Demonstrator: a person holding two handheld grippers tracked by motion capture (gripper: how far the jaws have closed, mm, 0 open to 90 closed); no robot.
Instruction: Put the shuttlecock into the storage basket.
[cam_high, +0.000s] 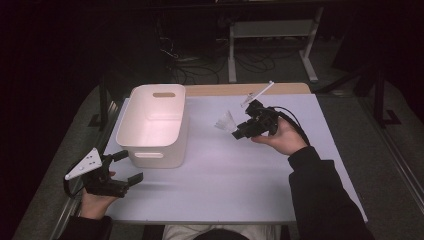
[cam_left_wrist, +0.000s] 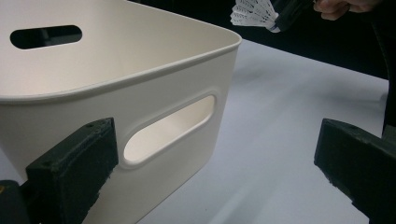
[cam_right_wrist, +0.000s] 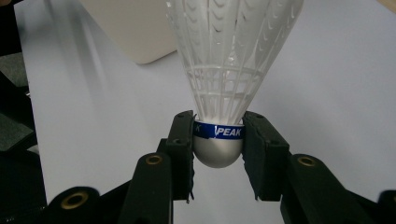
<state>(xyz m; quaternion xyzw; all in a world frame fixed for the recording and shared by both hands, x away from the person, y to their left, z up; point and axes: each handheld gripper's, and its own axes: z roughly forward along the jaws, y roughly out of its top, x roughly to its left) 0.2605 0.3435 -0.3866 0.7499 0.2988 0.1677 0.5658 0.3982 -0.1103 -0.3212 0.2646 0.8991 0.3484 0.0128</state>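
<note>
Where the high view looks down on the table (cam_high: 215, 175), covered by a pale sheet, item one is a white bin (cam_high: 155, 125) with slotted handles, standing at the left half, toward the far edge. Item two is the left gripper (cam_high: 131, 169), held in a hand (cam_high: 92, 202) at the near left corner, just beside the bin's near wall; its jaws stand apart with nothing between them, and a grey three-cornered plate (cam_high: 85, 164) sits on top. Item three is the right gripper (cam_high: 236, 131), held in a hand (cam_high: 282, 137) right of centre, pointing left toward the bin. Item four is a white shuttlecock (cam_high: 226, 121), clamped at the gripper's tip, above the sheet, right of the bin and apart from it.

Left gripper view: two black jaws at the bottom corners, wide apart and bare. Between them shows the bin's (cam_left_wrist: 140, 88) near wall with its handle slot (cam_left_wrist: 170, 128); the left jaw is close to that wall, though whether it touches cannot be told. At the far top right, the shuttlecock's (cam_left_wrist: 254, 13) skirt projects from the other gripper.

Right gripper view: the jaws are clamped on the shuttlecock (cam_right_wrist: 229, 56) at its rounded grey-white base (cam_right_wrist: 217, 151), one pad at each side. A blue band (cam_right_wrist: 219, 131) reading "PEAK" rings the base. The skirt fans upward, away from the camera. A corner of the bin (cam_right_wrist: 135, 28) lies beyond at the upper left.
</note>
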